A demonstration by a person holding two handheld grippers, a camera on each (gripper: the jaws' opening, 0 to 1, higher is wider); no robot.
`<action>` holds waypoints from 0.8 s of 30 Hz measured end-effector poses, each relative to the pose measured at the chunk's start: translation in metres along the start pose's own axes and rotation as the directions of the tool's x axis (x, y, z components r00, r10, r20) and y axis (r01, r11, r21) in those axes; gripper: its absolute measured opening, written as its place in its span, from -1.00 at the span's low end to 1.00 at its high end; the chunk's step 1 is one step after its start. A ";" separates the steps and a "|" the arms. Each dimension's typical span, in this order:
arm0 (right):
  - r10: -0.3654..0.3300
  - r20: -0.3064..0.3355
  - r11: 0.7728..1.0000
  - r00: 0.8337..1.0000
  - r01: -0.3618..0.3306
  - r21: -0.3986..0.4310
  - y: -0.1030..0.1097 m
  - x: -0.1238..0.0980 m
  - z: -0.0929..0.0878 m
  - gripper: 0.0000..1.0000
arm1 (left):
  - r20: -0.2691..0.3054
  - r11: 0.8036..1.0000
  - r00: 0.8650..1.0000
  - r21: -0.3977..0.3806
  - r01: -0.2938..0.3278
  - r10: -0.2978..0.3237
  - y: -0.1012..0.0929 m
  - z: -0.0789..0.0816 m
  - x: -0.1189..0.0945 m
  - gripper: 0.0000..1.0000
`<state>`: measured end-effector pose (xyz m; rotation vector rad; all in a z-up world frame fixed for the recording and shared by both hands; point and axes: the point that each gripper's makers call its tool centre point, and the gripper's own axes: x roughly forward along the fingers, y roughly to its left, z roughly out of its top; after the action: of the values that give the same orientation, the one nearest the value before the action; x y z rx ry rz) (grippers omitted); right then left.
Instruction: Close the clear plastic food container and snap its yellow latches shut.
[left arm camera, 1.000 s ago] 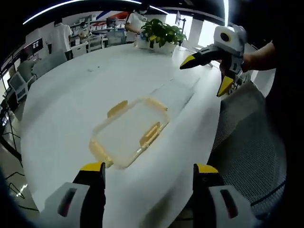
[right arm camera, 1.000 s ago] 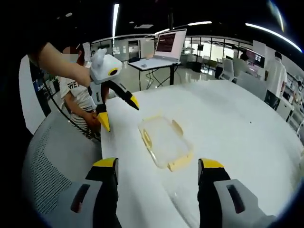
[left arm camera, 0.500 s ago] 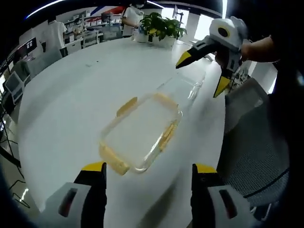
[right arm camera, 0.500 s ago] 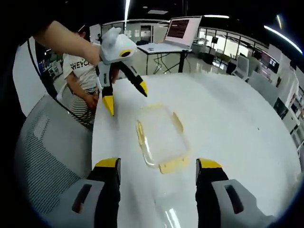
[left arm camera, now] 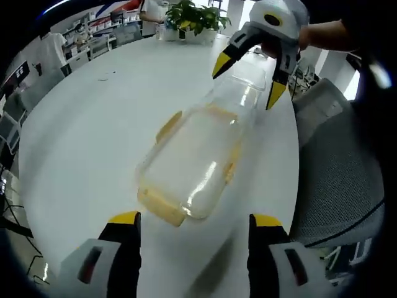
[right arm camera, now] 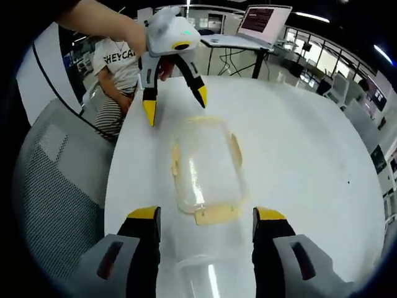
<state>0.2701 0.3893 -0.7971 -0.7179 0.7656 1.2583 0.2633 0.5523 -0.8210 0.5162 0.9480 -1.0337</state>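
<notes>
- The left hand-held gripper and the right hand-held gripper both hover with jaws spread wide, gripping nothing.
- The clear plastic food container lies on the white tabletop between them, its long axis running from one to the other, yellow latches along its edges.

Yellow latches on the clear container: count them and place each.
4. In the right gripper view: one on the container's near end, one on its left side, one on its right side, one at the far end, faint, by the left tongs.
</notes>
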 end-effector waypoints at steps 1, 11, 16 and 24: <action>-0.001 -0.013 1.000 1.000 0.000 -0.008 -0.002 0.002 -0.002 0.10 | -0.005 1.000 1.000 0.007 0.000 0.000 0.001 0.000 0.000 0.33; 0.036 -0.108 0.998 0.994 -0.041 -0.044 -0.005 0.022 -0.009 0.10 | -0.080 0.994 0.997 0.110 0.011 -0.002 0.021 -0.004 0.007 0.28; 0.034 -0.160 0.994 0.987 -0.050 -0.100 -0.005 0.028 -0.013 0.08 | -0.118 0.988 0.993 0.153 0.023 -0.005 0.026 -0.006 0.010 0.25; 0.033 -0.210 0.986 0.977 -0.067 -0.155 -0.010 0.036 -0.017 0.06 | -0.167 0.969 0.986 0.245 0.043 -0.002 0.032 -0.005 0.010 0.14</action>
<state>0.2832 0.3930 -0.8360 -0.9783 0.8619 1.3154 0.2917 0.5656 -0.8342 0.8112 0.9770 -1.1505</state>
